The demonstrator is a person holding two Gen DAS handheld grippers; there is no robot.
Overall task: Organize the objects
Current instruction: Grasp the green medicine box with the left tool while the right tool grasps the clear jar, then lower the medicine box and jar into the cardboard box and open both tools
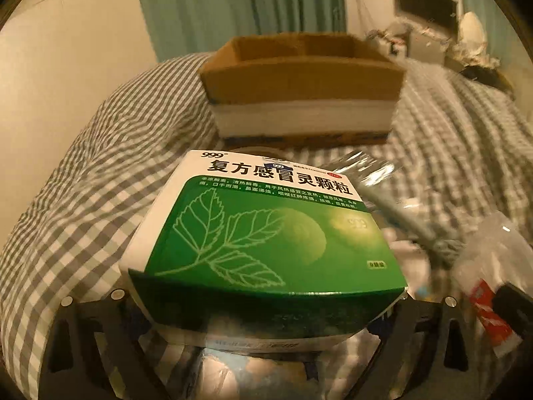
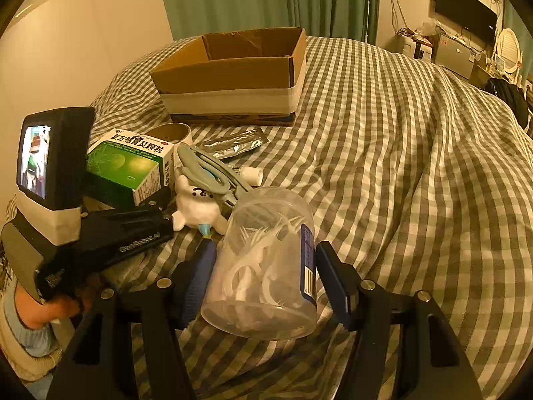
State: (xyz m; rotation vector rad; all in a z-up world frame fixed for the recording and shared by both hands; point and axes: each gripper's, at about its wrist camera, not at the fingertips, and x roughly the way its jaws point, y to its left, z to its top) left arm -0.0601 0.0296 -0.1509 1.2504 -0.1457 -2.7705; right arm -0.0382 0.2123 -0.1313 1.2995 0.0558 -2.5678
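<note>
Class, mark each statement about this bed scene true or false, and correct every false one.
1. The cardboard box stands open on the checked bedcover. True.
2. The green medicine box lies inside the cardboard box. False: it lies on the bedcover in front of it, between the left gripper's fingers.
3. The clear plastic jar lies on its side between the right gripper's fingers. True.
4. The curtain behind the bed is red. False: it is green.
5. A white animal figurine lies near the jar. True.
</note>
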